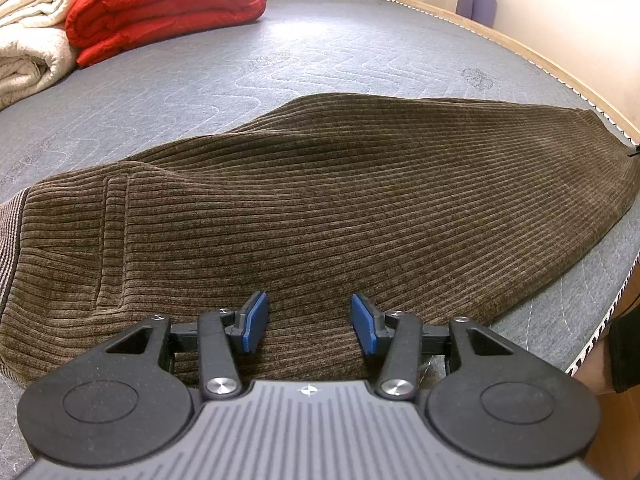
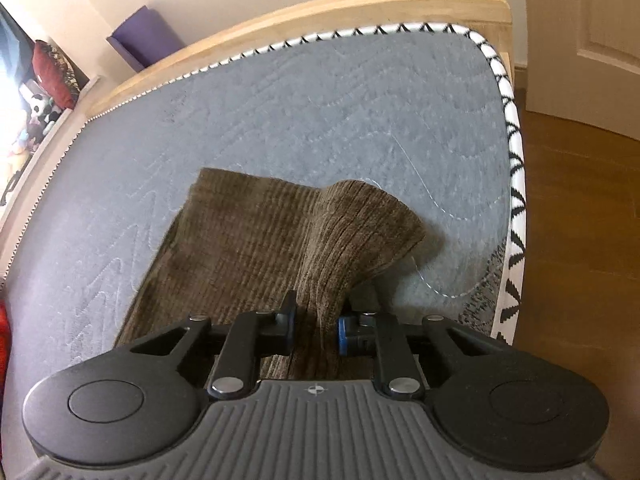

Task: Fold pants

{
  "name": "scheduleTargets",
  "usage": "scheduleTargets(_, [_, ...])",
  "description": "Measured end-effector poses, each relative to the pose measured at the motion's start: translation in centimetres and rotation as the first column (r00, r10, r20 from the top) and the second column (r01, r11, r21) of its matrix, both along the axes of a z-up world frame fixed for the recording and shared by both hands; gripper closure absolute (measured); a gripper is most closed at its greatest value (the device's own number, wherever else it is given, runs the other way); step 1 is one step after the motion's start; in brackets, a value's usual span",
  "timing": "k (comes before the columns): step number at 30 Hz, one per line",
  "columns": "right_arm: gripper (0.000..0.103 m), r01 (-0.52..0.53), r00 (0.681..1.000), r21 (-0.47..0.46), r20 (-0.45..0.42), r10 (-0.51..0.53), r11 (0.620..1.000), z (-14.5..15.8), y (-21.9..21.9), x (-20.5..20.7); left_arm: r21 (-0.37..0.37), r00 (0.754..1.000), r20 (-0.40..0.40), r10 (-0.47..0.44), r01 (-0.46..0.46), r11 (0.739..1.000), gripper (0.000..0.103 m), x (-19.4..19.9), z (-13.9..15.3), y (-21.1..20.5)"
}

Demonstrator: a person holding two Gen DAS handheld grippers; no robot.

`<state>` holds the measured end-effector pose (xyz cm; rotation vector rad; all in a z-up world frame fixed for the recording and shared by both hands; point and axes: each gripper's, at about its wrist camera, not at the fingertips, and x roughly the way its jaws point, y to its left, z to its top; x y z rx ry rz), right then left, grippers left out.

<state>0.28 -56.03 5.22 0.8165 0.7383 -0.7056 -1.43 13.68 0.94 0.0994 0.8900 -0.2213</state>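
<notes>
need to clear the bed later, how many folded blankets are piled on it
2. A red quilt lies folded at the far left of the mattress; a cream blanket sits folded just left of it, touching. More may lie beyond the frame edge.

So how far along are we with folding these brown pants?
Done: the pants lie stretched lengthwise on the mattress, apparently one leg over the other, though I can't confirm that.

In hand: the right hand-held gripper is pinching a raised fold near the leg end. The left hand-held gripper sits open over the fabric near the waist end.

Left: no crosswise fold shows yet.
</notes>
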Motion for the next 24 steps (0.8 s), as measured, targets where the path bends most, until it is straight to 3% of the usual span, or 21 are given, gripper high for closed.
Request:
scheduleTargets(5, [0.085, -0.033, 0.999, -0.073, 0.018, 0.034, 0.997, 2.7, 1.6, 0.6, -0.013, 1.0, -0.001, 0.003, -0.003, 1.0, 0.05, 0.1, 0.1, 0.1])
scheduleTargets(9, [0.086, -0.15, 0.985, -0.236, 0.041, 0.165, 0.96, 7.3, 6.6, 2.2, -0.049, 1.0, 0.011, 0.025, -0.024, 0.999, 0.049, 0.4, 0.3, 0.5])
scheduleTargets(11, [0.086, -0.264, 0.955, -0.373, 0.029, 0.296, 0.889, 9.8, 11.3, 3.3, -0.066, 0.998, 0.029, 0.048, -0.046, 0.997, 0.049, 0.4, 0.7, 0.8])
scheduleTargets(13, [0.087, -0.384, 0.895, -0.496, 0.008, 0.446, 0.779, 11.8, 17.1, 3.8, -0.089, 0.996, 0.05, 0.08, -0.076, 0.993, 0.049, 0.3, 1.2, 1.5])
scheduleTargets(16, [0.087, -0.536, 0.739, -0.652, -0.054, 0.672, 0.537, 13.1, 27.3, 3.1, -0.13, 0.99, 0.059, 0.129, -0.121, 0.984, 0.049, 0.3, 1.8, 2.6])
scheduleTargets(18, [0.087, -0.565, 0.615, -0.756, -0.119, 0.779, 0.331, 12.1, 34.1, 1.6, -0.141, 0.987, 0.048, 0.152, -0.144, 0.98, 0.049, 0.5, 2.0, 3.1])
scheduleTargets(20, [0.085, -0.663, 0.444, -0.732, -0.212, 0.87, 0.16, 9.6, 40.4, -0.3, -0.132, 0.985, 0.022, 0.173, -0.168, 0.977, 0.049, 0.7, 1.8, 3.5])
scheduleTargets(22, [0.082, -0.794, 0.232, -0.607, -0.337, 0.912, -0.023, 5.6, 45.5, -1.6, -0.133, 0.982, -0.011, 0.187, -0.187, 0.973, 0.049, 1.0, 1.4, 3.8])
scheduleTargets(24, [0.081, -0.873, 0.046, -0.45, -0.456, 0.889, -0.186, 0.5, 49.2, -3.2, -0.136, 0.981, -0.024, 0.193, -0.195, 0.971, 0.047, 1.1, 1.3, 3.9])
